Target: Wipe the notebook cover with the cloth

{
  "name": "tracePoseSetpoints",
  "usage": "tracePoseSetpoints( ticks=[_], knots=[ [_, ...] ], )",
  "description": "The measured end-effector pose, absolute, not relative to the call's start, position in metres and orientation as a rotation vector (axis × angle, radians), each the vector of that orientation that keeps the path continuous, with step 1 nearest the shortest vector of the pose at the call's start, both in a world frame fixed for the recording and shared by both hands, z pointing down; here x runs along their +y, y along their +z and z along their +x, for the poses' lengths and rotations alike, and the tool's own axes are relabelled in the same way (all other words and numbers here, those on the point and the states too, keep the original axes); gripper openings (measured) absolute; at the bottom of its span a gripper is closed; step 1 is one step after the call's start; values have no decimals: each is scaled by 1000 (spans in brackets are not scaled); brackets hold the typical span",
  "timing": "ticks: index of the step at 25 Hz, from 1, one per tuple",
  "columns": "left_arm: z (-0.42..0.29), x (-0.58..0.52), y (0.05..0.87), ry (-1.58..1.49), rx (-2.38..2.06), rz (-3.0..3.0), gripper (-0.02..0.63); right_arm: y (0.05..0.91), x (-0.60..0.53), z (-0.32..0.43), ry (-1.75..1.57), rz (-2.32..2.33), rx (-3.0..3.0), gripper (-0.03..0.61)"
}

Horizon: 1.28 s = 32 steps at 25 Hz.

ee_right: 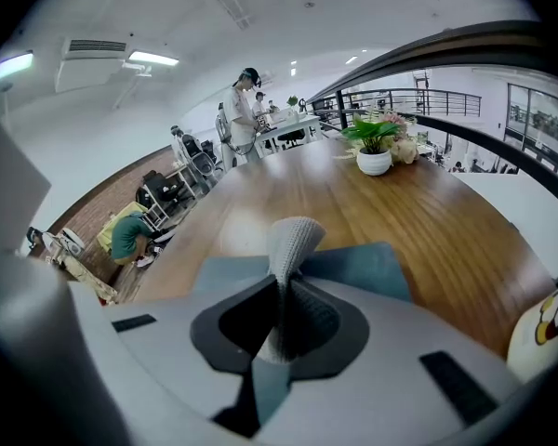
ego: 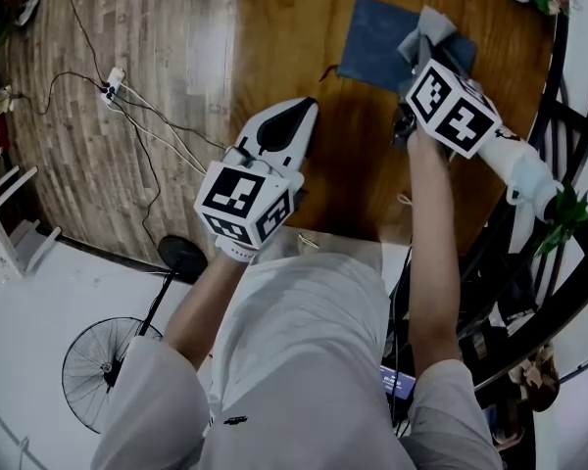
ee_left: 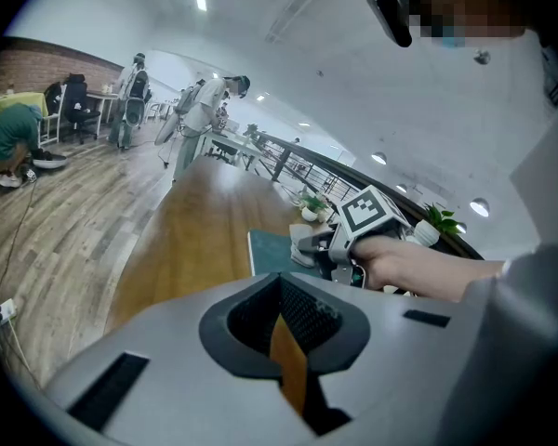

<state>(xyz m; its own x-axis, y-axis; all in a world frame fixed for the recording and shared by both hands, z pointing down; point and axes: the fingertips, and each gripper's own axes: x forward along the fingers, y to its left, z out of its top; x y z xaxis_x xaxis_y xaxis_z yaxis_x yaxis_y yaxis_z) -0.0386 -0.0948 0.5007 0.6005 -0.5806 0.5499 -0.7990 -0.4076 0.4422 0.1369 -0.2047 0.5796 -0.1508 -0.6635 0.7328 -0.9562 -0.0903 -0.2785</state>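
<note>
Your right gripper [ee_right: 281, 328] has its jaws closed on a grey knitted cloth [ee_right: 291, 244]. One fold of the fabric stands up out of the jaws, and the rest is pinched between the pads. Just ahead of and below the jaws lies the dark blue-green notebook [ee_right: 367, 268], flat and cover up on the brown wooden table [ee_right: 428, 212]. In the head view the cloth sits over the right-hand part of the notebook. Whether it presses on the cover cannot be confirmed.

Your left gripper [ee_left: 286, 342] has its jaws drawn together, with only a thin slit between them and nothing held. It hangs above bare table near the notebook's left side, not touching it, and does not steady it.

Status: the cloth is in hand and positioned at the cover, so the grasp stage reads as complete. The wiping itself appears to be at or near its start, since most of the cover lies exposed to the left of the cloth. No dirt or wiped trace shows, so you cannot judge coverage from the surface. Left to do: pass the cloth across the whole cover, then release it.
</note>
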Motion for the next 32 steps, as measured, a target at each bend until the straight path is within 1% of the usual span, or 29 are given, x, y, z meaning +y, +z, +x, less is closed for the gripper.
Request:
tracePoseSetpoints(
  ticks=[17, 22, 28, 32],
  knots=[
    [-67, -95, 501, 397, -1108, 2131, 17, 586, -212, 68, 1146, 1612, -1920, 34],
    [-72, -90, 498, 390, -1118, 2131, 17, 585, -213, 45, 1116, 1479, -1989, 34],
    [-73, -84, 494, 389, -1119, 2139, 17, 586, -205, 27, 1123, 1357, -2049, 34],
    [-74, -80, 488, 381, -1117, 2150, 17, 570, -194, 25, 1123, 1380, -2114, 34]
  ],
)
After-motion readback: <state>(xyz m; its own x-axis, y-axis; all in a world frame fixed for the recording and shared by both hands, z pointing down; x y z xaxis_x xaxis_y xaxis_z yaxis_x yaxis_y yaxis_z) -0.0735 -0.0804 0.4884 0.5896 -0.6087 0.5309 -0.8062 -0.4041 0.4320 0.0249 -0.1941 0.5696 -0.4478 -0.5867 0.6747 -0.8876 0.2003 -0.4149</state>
